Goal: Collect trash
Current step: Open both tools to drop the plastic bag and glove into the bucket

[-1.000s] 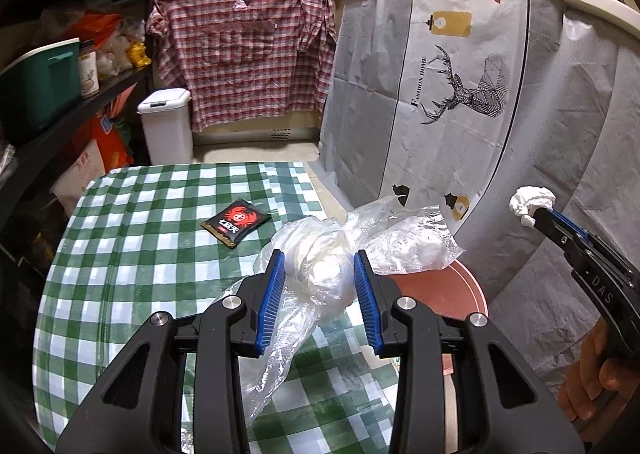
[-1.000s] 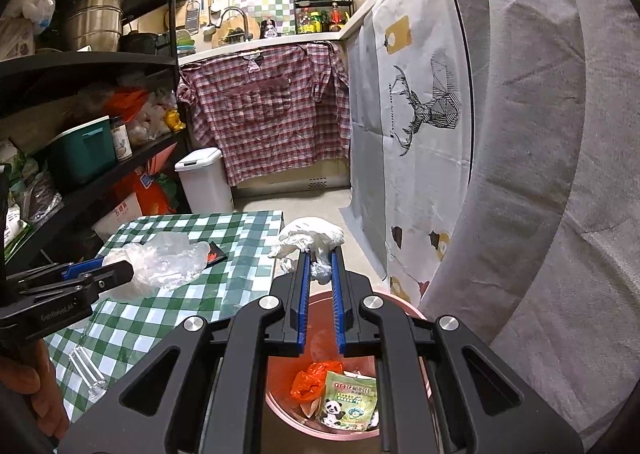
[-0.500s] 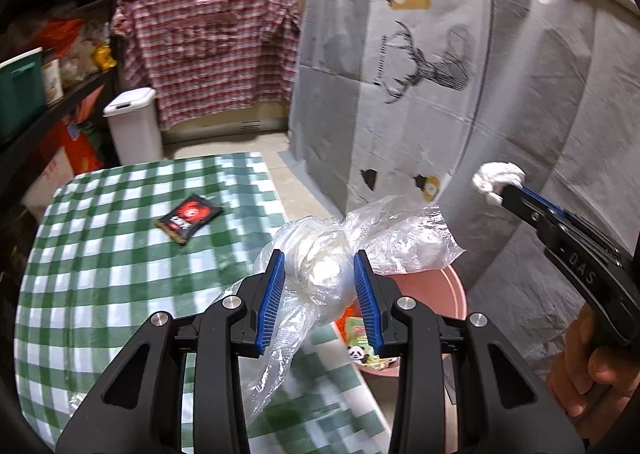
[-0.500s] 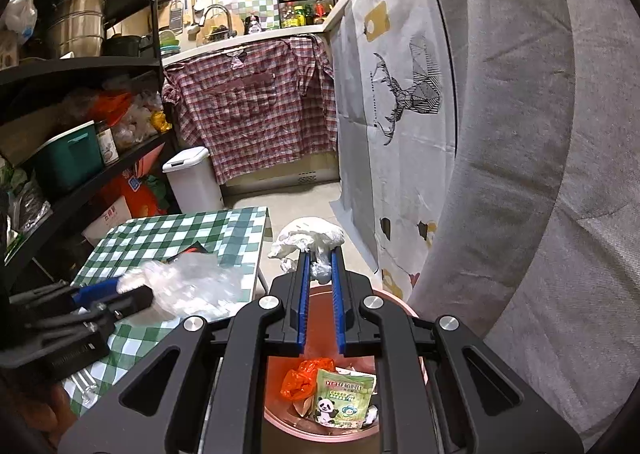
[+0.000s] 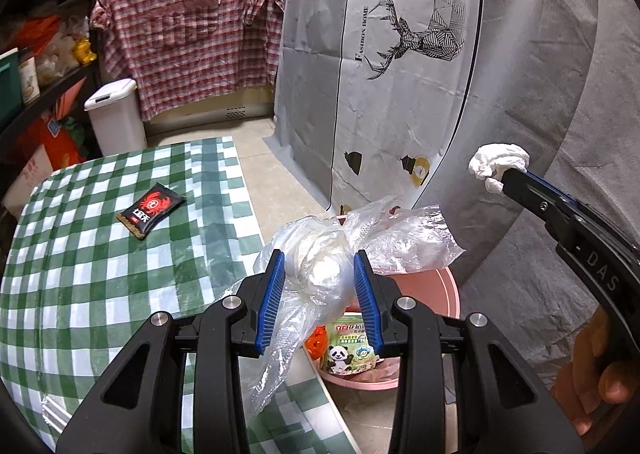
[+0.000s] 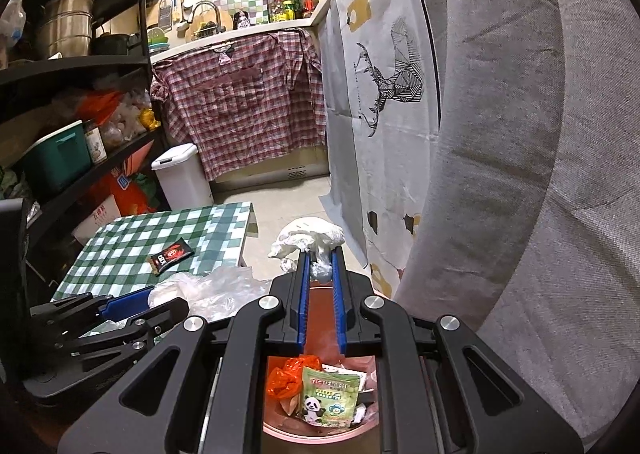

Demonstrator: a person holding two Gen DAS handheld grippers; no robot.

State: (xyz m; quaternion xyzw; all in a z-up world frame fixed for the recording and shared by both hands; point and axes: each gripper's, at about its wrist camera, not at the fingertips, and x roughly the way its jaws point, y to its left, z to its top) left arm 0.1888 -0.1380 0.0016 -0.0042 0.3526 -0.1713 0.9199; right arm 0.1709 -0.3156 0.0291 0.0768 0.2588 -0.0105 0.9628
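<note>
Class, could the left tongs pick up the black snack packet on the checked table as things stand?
Probably not yet: the left tongs are shut on a clear plastic bag. The black snack packet lies unobstructed on the table.

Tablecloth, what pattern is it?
Green and white checks on the tablecloth, clearest in the left wrist view.

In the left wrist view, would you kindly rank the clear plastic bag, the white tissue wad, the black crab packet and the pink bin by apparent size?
1. Clear plastic bag, though nearness to the camera inflates it.
2. Pink bin, partly hidden.
3. Black crab packet and white tissue wad look alike, so I would not rank them.
</note>
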